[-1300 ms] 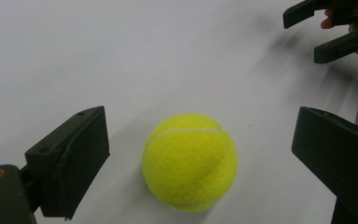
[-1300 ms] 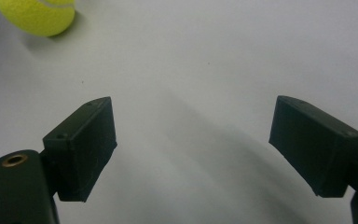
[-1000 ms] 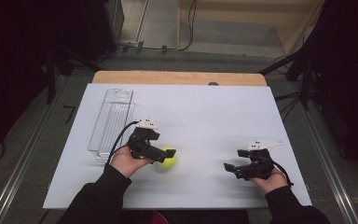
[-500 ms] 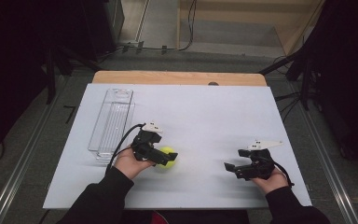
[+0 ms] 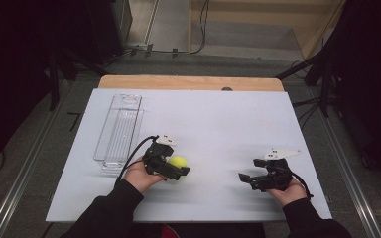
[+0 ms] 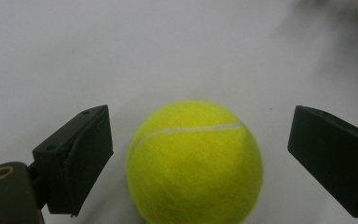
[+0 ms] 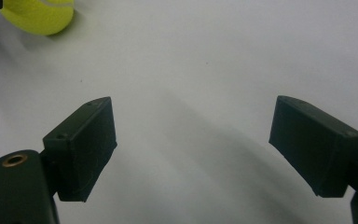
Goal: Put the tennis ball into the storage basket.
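Left gripper (image 5: pixel 174 169) straddling the tennis ball (image 5: pixel 178 162), near the table's (image 5: pixel 218 114) front edge, left of centre.

I see the ball dead centre between my 2 left jaws, gaps on both sides, pads not yet touching; the jaws have just been closing. The right gripper (image 5: pixel 245 179) sits wide and empty, well apart toward the front-right corner.

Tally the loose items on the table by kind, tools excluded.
Tennis ball, yellow: 1
Clear plastic tray: 1
Total: 2
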